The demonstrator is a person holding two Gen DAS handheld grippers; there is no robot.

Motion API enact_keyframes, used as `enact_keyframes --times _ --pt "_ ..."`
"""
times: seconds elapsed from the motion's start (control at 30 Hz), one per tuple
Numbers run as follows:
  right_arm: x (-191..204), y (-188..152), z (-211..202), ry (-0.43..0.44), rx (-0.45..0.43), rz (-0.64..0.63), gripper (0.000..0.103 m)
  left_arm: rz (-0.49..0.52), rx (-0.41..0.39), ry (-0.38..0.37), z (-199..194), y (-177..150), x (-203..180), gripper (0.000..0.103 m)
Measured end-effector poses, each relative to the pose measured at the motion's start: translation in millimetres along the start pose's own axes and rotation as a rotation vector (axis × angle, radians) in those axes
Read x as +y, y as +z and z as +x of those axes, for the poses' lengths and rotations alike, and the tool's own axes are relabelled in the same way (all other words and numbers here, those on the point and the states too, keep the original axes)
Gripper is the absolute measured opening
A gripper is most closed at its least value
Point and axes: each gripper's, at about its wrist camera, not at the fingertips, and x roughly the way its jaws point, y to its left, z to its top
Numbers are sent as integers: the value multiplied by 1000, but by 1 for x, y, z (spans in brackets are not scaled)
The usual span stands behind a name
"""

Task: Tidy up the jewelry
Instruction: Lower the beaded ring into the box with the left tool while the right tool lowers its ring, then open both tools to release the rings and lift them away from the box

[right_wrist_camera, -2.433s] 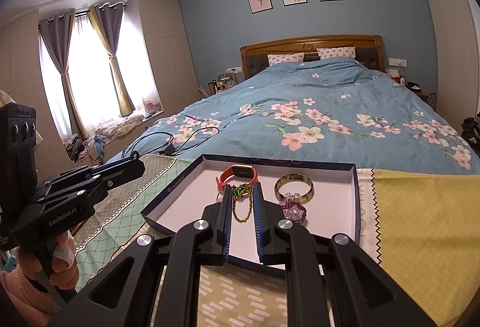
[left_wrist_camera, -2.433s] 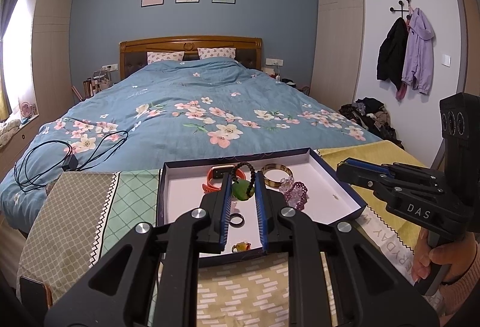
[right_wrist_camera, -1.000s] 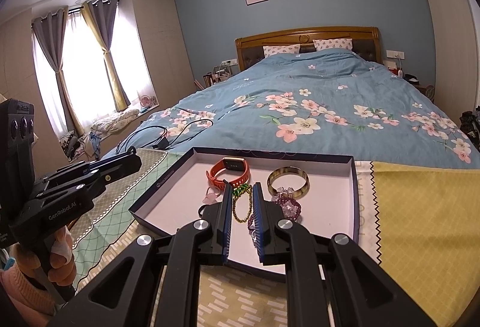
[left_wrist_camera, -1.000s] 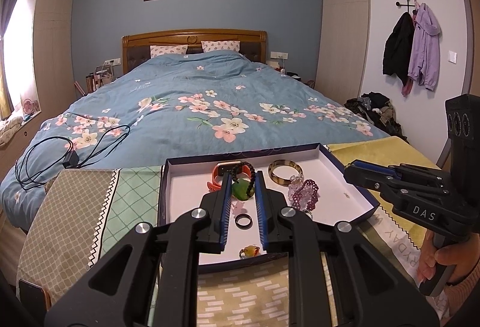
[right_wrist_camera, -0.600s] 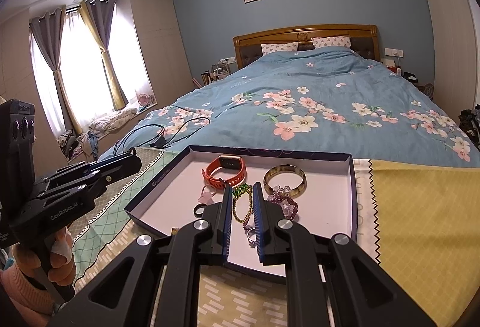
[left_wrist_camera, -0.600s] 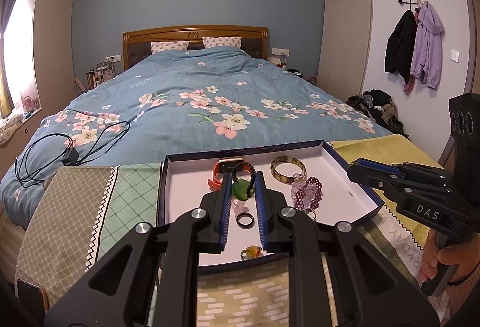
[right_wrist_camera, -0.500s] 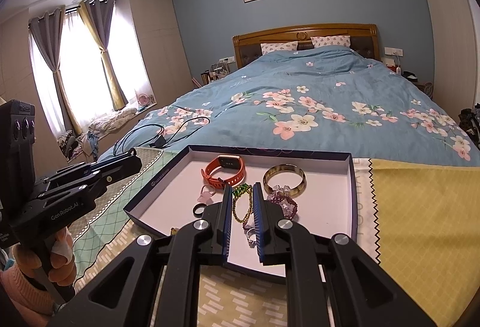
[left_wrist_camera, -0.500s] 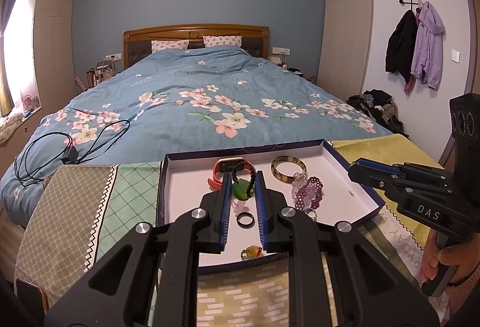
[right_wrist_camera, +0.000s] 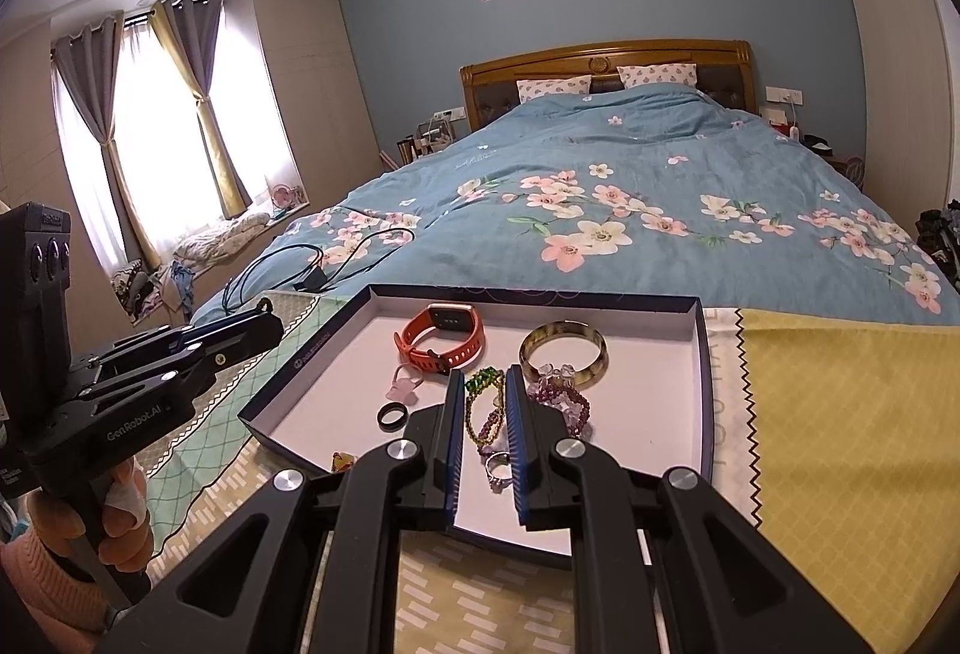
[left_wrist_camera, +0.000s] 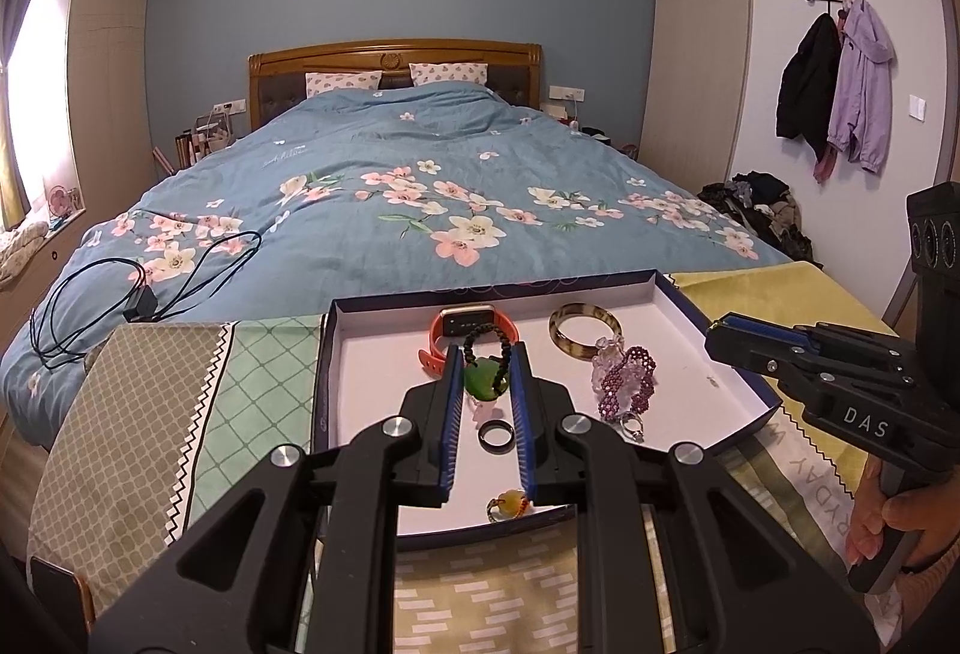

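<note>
A shallow box tray (left_wrist_camera: 327, 354) (right_wrist_camera: 540, 294) lies on a patchwork cloth at the foot of the bed. My left gripper (left_wrist_camera: 486, 348) hovers over its near half, shut on a green pendant (left_wrist_camera: 483, 383) strung on black beads. My right gripper (right_wrist_camera: 485, 373) is shut on a green-and-gold bead necklace (right_wrist_camera: 478, 381) that hangs between its pads. In the tray lie an orange watch (left_wrist_camera: 462, 321), a bangle (left_wrist_camera: 555, 339), a purple bead bracelet (left_wrist_camera: 624, 384), a black ring (left_wrist_camera: 483, 432) and an amber ring (left_wrist_camera: 510, 504). Each gripper shows from the side in the other's view, with what it holds hidden.
The patchwork cloth (left_wrist_camera: 180, 402) spreads to both sides of the tray, green and beige on the left, yellow on the right. A black cable (left_wrist_camera: 138, 294) lies on the blue floral duvet. A hand (left_wrist_camera: 888, 522) holds the right gripper's handle.
Since the oldest frames both views have drawn back slightly, so more of the tray's near part shows. Each necklace has stayed between the same pads. Nothing has moved in the last half second.
</note>
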Motion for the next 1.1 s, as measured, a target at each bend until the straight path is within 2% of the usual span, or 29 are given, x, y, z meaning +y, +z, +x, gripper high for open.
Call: enact_keyframes --times 0.33,0.97,1.1 --pt "-5 -1 9 -4 31 18 12 -23 64 -2 20 -5 8 16" --pt "-10 -13 52 -46 182 28 13 -41 249 -11 78 -25 8 16" --pt "-11 -14 54 -56 188 34 15 -50 265 -14 84 -29 9 17"
